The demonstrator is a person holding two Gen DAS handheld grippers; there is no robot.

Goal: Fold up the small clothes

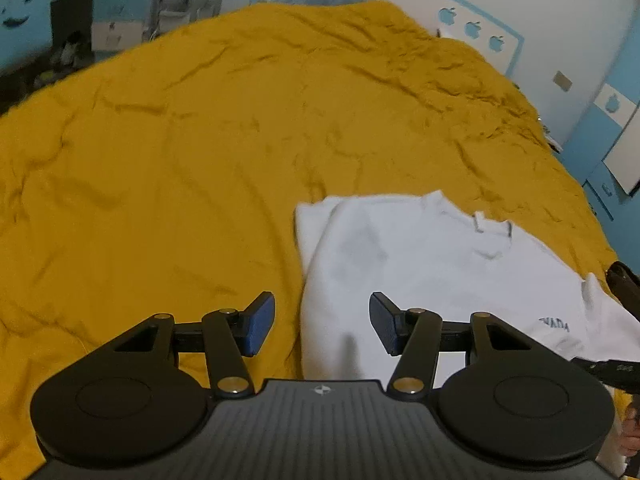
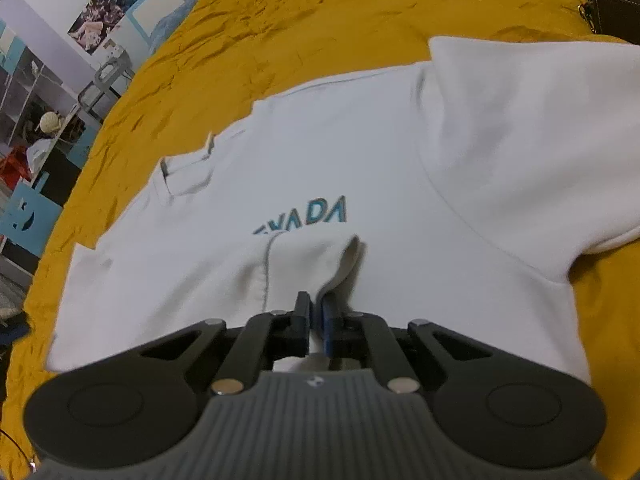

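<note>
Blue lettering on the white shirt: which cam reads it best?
Right wrist. The blue lettering sits near centre, large, just beyond the right gripper, which is shut on a fold of the white shirt. Left wrist shows it only small, far right near the edge, barely legible.

Shirt (image 2: pixel 328 152) spread flat on bed (image 1: pixel 180 152), toward its right side as seen from left wrist. Neck opening (image 2: pixel 186 178) toward upper left in right wrist view, one sleeve (image 2: pixel 532 140) lying out at upper right. Lettering (image 2: pixel 304 218) on shirt middle, partly covered by a raised fold (image 2: pixel 304 268) just before it. Fold pinched in right tongs (image 2: pixel 316 320) at near edge. Left tongs (image 1: pixel 322 322) above shirt's left edge, one finger over bed, other over shirt. Bag (image 2: pixel 614 4) on bed behind sleeve. Shelves (image 1: pixel 112 20) beyond bed's far left.
</note>
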